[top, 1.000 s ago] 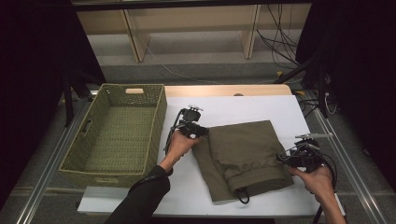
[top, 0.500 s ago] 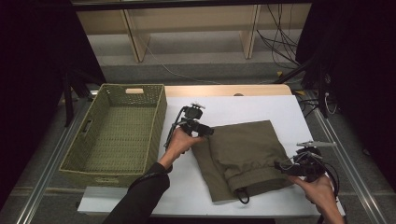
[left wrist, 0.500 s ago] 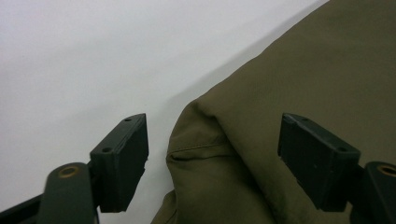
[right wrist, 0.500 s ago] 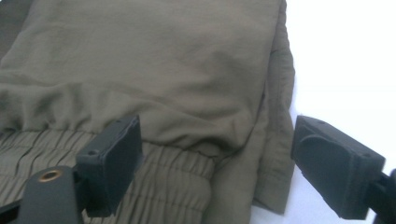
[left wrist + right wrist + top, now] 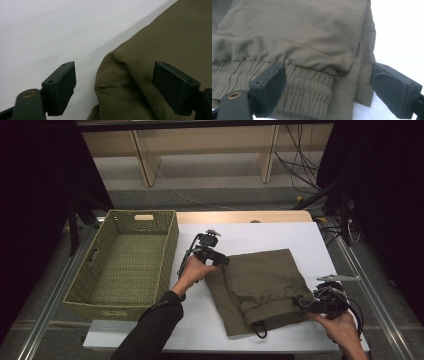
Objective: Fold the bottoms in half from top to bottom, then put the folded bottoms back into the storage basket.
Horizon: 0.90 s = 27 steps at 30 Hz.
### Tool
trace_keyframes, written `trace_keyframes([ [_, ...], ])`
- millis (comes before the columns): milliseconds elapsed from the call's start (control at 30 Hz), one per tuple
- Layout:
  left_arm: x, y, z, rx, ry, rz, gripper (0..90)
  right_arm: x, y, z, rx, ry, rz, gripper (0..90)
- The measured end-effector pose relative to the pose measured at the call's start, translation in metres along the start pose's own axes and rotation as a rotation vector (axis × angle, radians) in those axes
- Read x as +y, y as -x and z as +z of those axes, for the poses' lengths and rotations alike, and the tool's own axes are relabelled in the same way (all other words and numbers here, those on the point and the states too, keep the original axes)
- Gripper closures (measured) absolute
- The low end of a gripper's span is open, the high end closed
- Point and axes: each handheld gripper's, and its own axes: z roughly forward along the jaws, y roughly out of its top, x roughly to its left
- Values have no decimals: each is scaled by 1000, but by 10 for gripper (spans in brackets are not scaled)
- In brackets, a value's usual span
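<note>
Two grippers are releasing folded olive trousers (image 5: 260,287).
Left gripper (image 5: 220,260) and right gripper (image 5: 300,302) have just been opening, jaws straddling cloth unpinched; right gripper view is revealing the elastic waistband (image 5: 312,87).

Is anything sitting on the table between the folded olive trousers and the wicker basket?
Nothing visible lies between the folded olive trousers and the wicker basket except the left gripper and its hand, at the trousers' left edge.

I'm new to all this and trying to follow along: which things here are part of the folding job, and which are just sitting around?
Part of the job:
- folded olive shorts
- left gripper, jaws just opened, at the shorts' corner
- right gripper, jaws just opened, at the waistband
- white table

Maybe next, untouched for now:
- woven basket

Just lying about:
- cables on the floor
</note>
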Motion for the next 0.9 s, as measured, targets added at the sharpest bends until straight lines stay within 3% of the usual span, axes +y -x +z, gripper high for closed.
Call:
trace_keyframes([
  [167, 0, 1, 9, 20, -38, -4, 178, 0, 0, 0, -7, -6, -8, 149],
  [233, 1, 0, 10, 6, -42, -17, 176, 0, 0, 0, -7, -3, 0, 150],
  [500, 0, 0, 17, 15, -82, -35, 197, 0, 0, 2, 1, -8, -7, 150],
  [567, -1, 1, 18, 6, -85, -35, 269, 1, 0, 2, 0, -11, -7, 150],
  [700, -2, 6, 19, -32, -85, -9, 504, 0, 0, 1, -2, -15, -4, 151],
  [733, -2, 8, 19, -32, -81, -8, 620, 0, 0, 0, -4, -18, -3, 151],
  [800, -3, 11, 18, -16, -75, 11, 762, 0, 0, 1, -8, -22, 5, 151],
  [900, -4, 13, 14, -17, -66, 22, 834, -1, 0, 1, -14, -29, 6, 151],
])
